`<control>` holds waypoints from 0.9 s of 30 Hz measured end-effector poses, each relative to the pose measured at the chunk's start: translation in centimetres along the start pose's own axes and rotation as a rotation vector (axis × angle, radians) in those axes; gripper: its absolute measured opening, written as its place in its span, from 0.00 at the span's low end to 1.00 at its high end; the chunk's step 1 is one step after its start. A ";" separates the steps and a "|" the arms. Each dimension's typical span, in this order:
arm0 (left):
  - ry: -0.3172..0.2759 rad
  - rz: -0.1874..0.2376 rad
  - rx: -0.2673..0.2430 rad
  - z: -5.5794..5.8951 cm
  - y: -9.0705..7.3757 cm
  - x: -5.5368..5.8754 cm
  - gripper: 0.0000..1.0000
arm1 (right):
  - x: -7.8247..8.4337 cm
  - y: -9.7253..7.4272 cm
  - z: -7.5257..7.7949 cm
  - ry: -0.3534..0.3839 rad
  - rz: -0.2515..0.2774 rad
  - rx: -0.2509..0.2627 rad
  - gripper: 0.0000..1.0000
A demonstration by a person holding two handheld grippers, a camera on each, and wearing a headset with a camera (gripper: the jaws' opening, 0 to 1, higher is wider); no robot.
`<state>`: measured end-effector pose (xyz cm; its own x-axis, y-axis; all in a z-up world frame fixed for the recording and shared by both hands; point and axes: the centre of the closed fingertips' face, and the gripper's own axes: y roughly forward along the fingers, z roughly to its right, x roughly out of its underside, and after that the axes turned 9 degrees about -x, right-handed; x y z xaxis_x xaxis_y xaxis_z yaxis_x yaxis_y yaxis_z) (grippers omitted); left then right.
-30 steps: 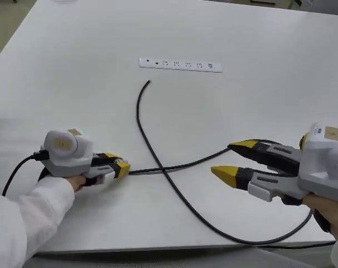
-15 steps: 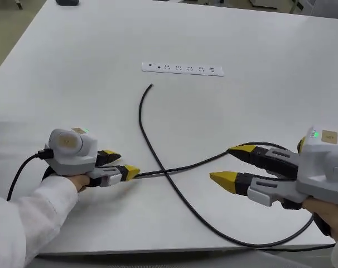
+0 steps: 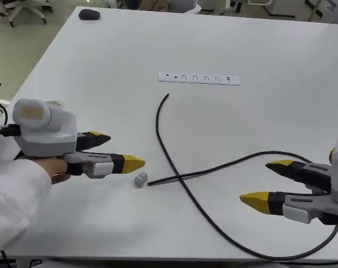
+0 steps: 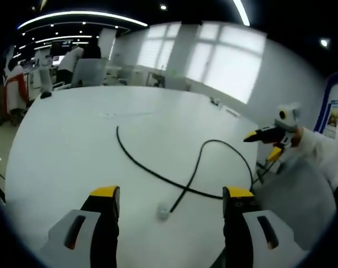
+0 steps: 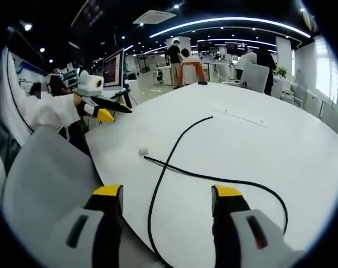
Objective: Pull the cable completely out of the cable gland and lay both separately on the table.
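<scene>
The left tool (image 3: pixel 119 151) is open and empty, just left of the cable gland (image 3: pixel 140 179) lying on the tabletop (image 3: pixel 258 111). The cable (image 3: pixel 157 129) end lies just right of the gland and runs on toward the open right tool (image 3: pixel 262 181), well apart. A second ago, the left tool was shut there.

It was an open-plan office: long ceiling light strips (image 5: pixel 230 22), a monitor (image 5: pixel 113 70) on a neighbouring desk, wheeled office chairs (image 3: pixel 15 10), people (image 5: pixel 183 58) among the desks, tall windows (image 4: pixel 213 61), and a broad white counter (image 3: pixel 280 111) carrying a power strip (image 3: pixel 199 78).
</scene>
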<state>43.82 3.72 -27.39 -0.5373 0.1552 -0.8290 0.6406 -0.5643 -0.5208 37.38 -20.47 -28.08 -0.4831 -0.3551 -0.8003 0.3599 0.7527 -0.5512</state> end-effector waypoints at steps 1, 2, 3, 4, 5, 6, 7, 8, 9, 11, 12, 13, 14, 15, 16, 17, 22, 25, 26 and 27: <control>-0.009 -0.005 -0.012 -0.1 -1.1 -0.1 0.80 | 0.3 -0.3 0.2 0.013 -0.010 0.006 0.67; -0.018 0.000 -0.018 -0.2 -1.8 -0.2 0.81 | 0.5 -0.5 0.3 0.022 -0.015 0.011 0.67; -0.029 0.004 -0.027 -0.3 -2.5 -0.2 0.82 | 0.8 -0.8 0.5 0.035 -0.023 0.016 0.67; -0.041 0.008 -0.041 -0.4 -3.4 -0.2 0.83 | 1.0 -1.0 0.5 0.043 -0.029 0.019 0.68; -0.051 0.005 -0.052 -0.5 -4.0 -0.1 0.84 | 1.3 -1.4 0.7 0.053 -0.034 0.026 0.68; -0.068 -0.006 -0.067 -0.6 -4.9 0.3 0.84 | 1.4 -1.6 0.8 0.059 -0.038 0.031 0.69; -0.070 -0.009 -0.068 -0.6 -5.4 0.5 0.85 | 1.6 -1.8 0.9 0.066 -0.042 0.036 0.69; -0.076 -0.011 -0.076 -0.5 -6.1 0.9 0.86 | 1.8 -2.1 1.0 0.071 -0.045 0.040 0.69; -0.081 -0.014 -0.082 -0.5 -6.5 1.1 0.86 | 2.0 -2.5 1.1 0.080 -0.045 0.043 0.69; -0.091 -0.021 -0.093 -0.4 -7.5 1.7 0.86 | 2.3 -3.0 1.2 0.100 -0.048 0.049 0.70; -0.097 -0.026 -0.096 -0.3 -7.8 2.0 0.86 | 2.6 -3.2 1.3 0.107 -0.053 0.051 0.70; -0.111 -0.035 -0.098 -0.2 -8.3 2.5 0.86 | 3.0 -3.5 1.3 0.114 -0.066 0.056 0.70; -0.123 -0.042 -0.100 -0.1 -8.5 2.8 0.87 | 3.3 -3.6 1.4 0.118 -0.075 0.060 0.70; -0.135 -0.050 -0.103 0.0 -8.9 3.3 0.87 | 3.5 -3.8 1.4 0.121 -0.081 0.064 0.70; -0.138 -0.051 -0.106 0.0 -9.1 3.5 0.87 | 3.8 -3.9 1.4 0.127 -0.084 0.069 0.71; -0.146 -0.050 -0.113 0.1 -9.4 3.8 0.87 | 4.1 -4.1 1.4 0.138 -0.083 0.072 0.71; -0.189 -0.055 -0.127 0.2 -10.2 4.8 0.87 | 5.3 -4.5 1.1 0.168 -0.094 0.077 0.72; -0.210 -0.053 -0.134 0.2 -10.5 5.2 0.87 | 6.1 -4.6 0.9 0.187 -0.104 0.080 0.72; -0.218 -0.051 -0.137 0.2 -10.6 5.3 0.87 | 6.2 -4.6 0.9 0.192 -0.104 0.081 0.72; -0.222 -0.049 -0.139 0.2 -10.6 5.3 0.87 | 6.3 -4.7 0.9 0.196 -0.103 0.082 0.72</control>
